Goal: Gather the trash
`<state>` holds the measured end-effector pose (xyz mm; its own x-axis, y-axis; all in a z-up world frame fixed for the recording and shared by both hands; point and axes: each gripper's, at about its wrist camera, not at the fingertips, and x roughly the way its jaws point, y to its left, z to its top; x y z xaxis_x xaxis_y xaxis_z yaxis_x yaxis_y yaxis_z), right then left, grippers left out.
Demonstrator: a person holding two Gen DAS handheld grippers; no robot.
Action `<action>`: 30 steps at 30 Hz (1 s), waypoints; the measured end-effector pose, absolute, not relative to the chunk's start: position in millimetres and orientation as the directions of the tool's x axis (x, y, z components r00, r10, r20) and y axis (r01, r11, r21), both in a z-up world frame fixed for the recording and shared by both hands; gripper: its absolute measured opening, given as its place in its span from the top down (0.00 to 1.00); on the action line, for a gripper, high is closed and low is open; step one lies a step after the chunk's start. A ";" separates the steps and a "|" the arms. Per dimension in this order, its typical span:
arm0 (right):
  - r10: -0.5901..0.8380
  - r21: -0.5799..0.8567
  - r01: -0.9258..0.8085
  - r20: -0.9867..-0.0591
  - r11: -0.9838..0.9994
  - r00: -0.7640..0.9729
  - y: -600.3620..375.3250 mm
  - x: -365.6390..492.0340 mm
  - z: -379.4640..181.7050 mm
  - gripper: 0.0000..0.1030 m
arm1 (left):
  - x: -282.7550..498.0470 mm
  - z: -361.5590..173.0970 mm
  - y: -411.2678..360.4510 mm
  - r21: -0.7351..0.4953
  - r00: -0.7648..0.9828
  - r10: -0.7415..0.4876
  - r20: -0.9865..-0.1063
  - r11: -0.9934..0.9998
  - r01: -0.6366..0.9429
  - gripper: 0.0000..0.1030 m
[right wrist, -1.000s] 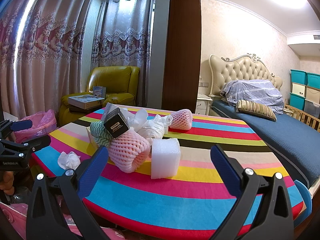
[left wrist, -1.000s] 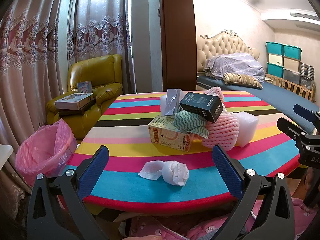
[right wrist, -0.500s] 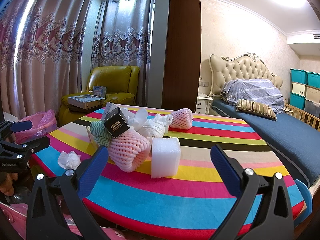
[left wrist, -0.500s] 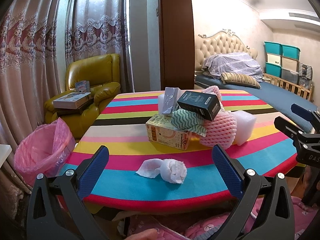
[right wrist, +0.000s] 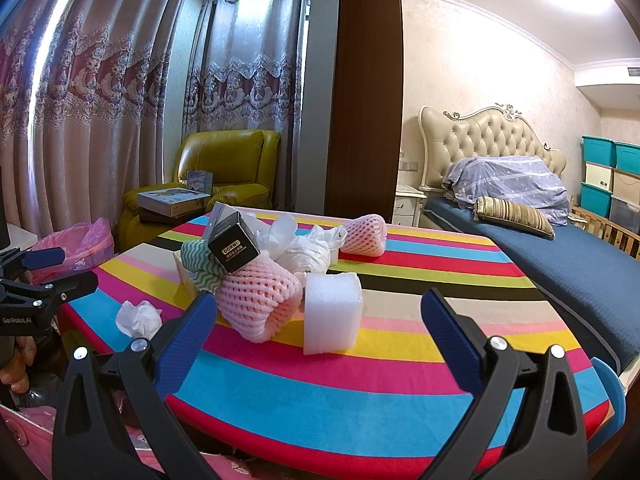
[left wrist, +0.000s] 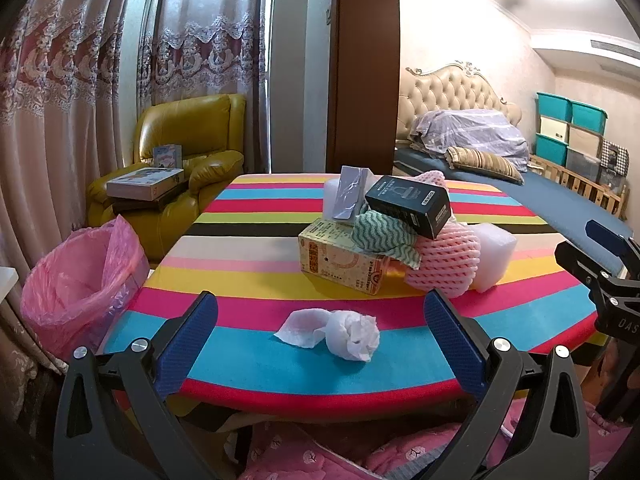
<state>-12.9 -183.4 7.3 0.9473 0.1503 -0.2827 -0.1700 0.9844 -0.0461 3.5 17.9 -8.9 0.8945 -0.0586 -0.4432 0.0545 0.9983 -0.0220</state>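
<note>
Two grippers, my left (left wrist: 320, 320) and right (right wrist: 318, 322), hang at the tabletop (left wrist: 248, 276) edge, jaws apart and empty. One tissue (left wrist: 340, 332) lies nearest; behind it sit two boxes, two pink nets and one foam block (right wrist: 332, 312). One pink bin (left wrist: 80, 276) stands left.

The table (left wrist: 256, 276) wears bright stripes: pink, yellow, cyan, red, black, cream. On it are a white crumpled tissue (left wrist: 352, 334), a pink foam net (left wrist: 442, 264), a green-and-white zigzag cloth (left wrist: 380, 234), a black box (left wrist: 410, 204) and a yellow carton (left wrist: 340, 268). The bin bag (left wrist: 80, 280) is pink.
</note>
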 end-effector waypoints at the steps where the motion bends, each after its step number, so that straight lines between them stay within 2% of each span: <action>1: 0.150 -0.047 -0.170 -0.282 0.984 0.947 -183.5 -12.8 7.2 0.04 | 3.5 -9.0 18.0 -0.021 0.894 -0.057 -0.444 0.998 0.053 0.06; 23: 0.150 -0.046 -0.170 -0.288 0.984 0.946 -183.9 -12.2 6.2 0.04 | 8.9 -10.3 16.3 -0.030 0.884 -0.103 -0.456 0.995 0.100 0.06; 30: 0.142 -0.097 -0.181 -0.318 0.979 0.937 -178.2 -5.5 1.1 0.04 | 26.5 -21.6 19.5 0.053 0.841 -0.085 -0.534 0.990 0.134 0.06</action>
